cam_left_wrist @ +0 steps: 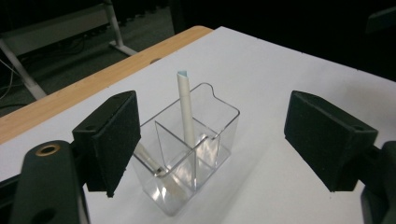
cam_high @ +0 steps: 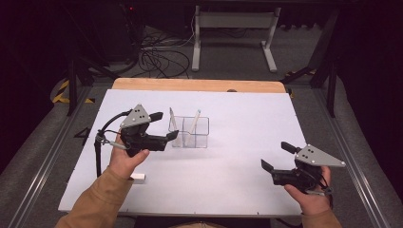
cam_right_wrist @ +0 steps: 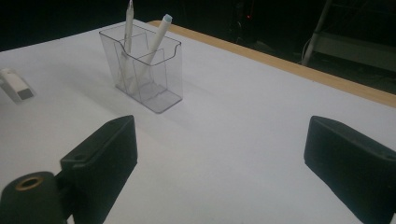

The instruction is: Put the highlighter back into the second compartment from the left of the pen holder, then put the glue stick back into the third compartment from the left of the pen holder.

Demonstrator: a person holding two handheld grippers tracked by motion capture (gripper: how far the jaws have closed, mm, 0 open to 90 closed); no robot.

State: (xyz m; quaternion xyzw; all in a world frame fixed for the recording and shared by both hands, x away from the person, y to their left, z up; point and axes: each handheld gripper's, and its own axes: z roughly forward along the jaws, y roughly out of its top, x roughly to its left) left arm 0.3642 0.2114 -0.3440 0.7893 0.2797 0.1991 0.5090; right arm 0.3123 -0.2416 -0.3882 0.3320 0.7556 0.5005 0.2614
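At the bottom right of the high view, the right gripper [cam_high: 274,156] sits low over the table [cam_high: 237,171], held in the person's right hand [cam_high: 311,192]; its fingers are spread wide with nothing between them. In the right gripper view the same two black fingers [cam_right_wrist: 105,154] stand far apart at the lower corners, with bare white table between.

At the lower left of the high view a small white object [cam_high: 138,177] lies on the table beside the person's left sleeve [cam_high: 102,202].

Just above it, left of centre, the left gripper [cam_high: 164,127] is held in the left hand [cam_high: 124,159] and points toward the clear pen holder [cam_high: 189,132]. Its fingers are spread and grip nothing. In the left gripper view the holder [cam_left_wrist: 187,158] stands between and beyond the open fingers [cam_left_wrist: 116,140], apart from both.

The holder stands upright near the middle of the table. It is split into compartments. One white pen [cam_high: 194,123] leans in the right compartment, and a second pen [cam_high: 174,124] leans in the left one.

Farther off, the wooden table edge [cam_high: 199,85] runs across the frame, and beyond it cables [cam_high: 159,57] lie on the floor.
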